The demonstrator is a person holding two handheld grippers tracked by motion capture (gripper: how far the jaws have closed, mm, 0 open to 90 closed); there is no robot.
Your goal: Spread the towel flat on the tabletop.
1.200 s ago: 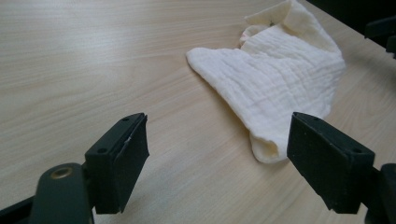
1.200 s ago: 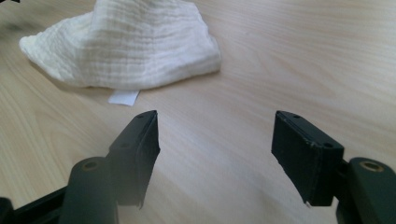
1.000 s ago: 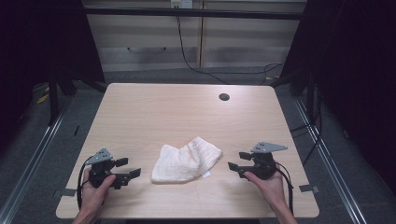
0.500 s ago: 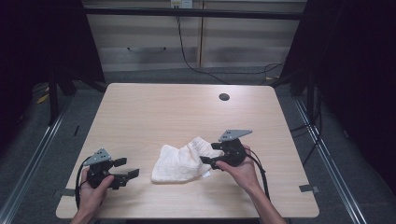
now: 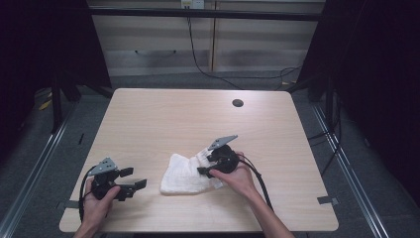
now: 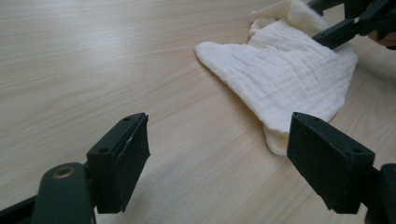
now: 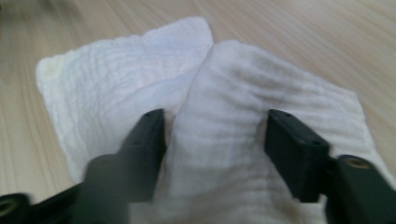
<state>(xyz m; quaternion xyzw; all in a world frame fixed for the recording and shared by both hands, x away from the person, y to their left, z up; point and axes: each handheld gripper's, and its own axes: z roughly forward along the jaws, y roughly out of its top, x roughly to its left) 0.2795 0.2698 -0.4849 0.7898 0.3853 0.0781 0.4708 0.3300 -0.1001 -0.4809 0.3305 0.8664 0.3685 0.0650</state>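
Right gripper (image 5: 204, 167) sat on right part of white muslin cloth (image 5: 185, 176), near table (image 5: 163, 119) front edge, centre. Jaws had just been closing, raised fold of cloth bunched between them; in right gripper view (image 7: 212, 140) both pads touched fold, so pinching cloth. Left gripper (image 5: 132, 178) rested on table well left of cloth, jaws spread, nothing between; left gripper view (image 6: 217, 154) showed cloth (image 6: 285, 74) ahead. No readable writing or labels on cloth or grippers.
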